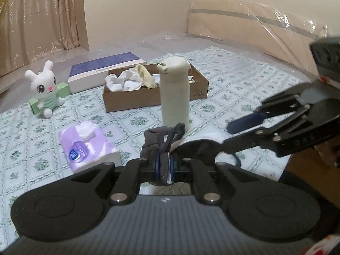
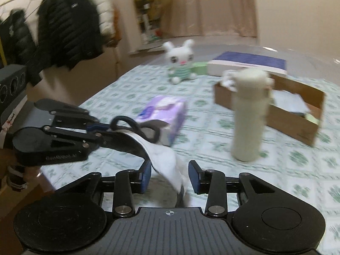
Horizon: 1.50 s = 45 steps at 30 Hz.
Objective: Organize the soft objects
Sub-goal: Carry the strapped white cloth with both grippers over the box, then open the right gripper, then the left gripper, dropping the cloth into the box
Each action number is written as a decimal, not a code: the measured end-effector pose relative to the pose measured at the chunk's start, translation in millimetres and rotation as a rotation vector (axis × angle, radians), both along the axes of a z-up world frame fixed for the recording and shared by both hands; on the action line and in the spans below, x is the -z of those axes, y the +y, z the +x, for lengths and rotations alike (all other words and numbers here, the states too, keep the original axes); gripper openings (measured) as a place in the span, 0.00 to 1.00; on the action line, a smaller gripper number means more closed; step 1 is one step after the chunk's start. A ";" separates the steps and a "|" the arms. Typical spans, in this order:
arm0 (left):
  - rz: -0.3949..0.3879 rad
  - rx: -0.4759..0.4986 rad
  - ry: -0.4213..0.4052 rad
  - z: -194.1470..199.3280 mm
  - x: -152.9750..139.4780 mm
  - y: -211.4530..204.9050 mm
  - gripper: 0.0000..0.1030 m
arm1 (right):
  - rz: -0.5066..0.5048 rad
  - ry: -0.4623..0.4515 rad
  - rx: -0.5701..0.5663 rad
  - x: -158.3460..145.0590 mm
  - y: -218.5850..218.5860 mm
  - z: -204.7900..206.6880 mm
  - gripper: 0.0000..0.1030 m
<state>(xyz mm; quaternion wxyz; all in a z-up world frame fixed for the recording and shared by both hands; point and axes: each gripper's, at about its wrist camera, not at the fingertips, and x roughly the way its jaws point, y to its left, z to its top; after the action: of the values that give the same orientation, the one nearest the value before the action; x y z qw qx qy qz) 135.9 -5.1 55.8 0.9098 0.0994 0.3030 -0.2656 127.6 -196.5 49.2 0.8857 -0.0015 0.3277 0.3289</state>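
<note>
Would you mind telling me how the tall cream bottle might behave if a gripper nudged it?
The cream bottle stands upright, tall on a narrow base, so it would probably tip. Being round, it might roll across the tablecloth afterwards.

Grey-and-white sock [image 1: 164,148]; cream bottle [image 1: 174,93]; lilac tissue pack [image 1: 89,144]; brown box [image 1: 155,89]; green-floral white cloth [image 1: 233,89].

A home bedroom: curtains [image 1: 40,14], hung coats [image 2: 63,29], plush bunny [image 1: 45,87], patterned bedsheet [image 1: 233,89]
</note>
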 end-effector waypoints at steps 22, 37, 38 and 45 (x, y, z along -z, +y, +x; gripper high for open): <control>0.078 -0.206 -0.021 126.0 -49.0 17.9 0.08 | 0.044 0.013 0.357 -0.6 -124.5 31.4 0.41; 0.004 -0.150 -0.051 294.0 -67.9 -35.0 0.08 | 0.018 0.008 0.453 9.9 -146.3 108.6 0.41; 0.013 -0.138 -0.041 304.6 -61.8 -43.0 0.08 | 0.019 0.004 0.454 10.1 -147.4 114.4 0.41; 0.148 -0.025 0.097 359.5 9.7 -104.2 0.08 | 0.046 -0.028 0.475 5.3 -162.7 163.2 0.41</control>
<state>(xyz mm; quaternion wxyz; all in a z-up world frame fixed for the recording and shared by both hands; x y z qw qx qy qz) 495.3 -109.3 46.2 0.8875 0.1498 0.3667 -0.2355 290.8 -359.1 43.9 0.9424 0.0914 0.2990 0.1187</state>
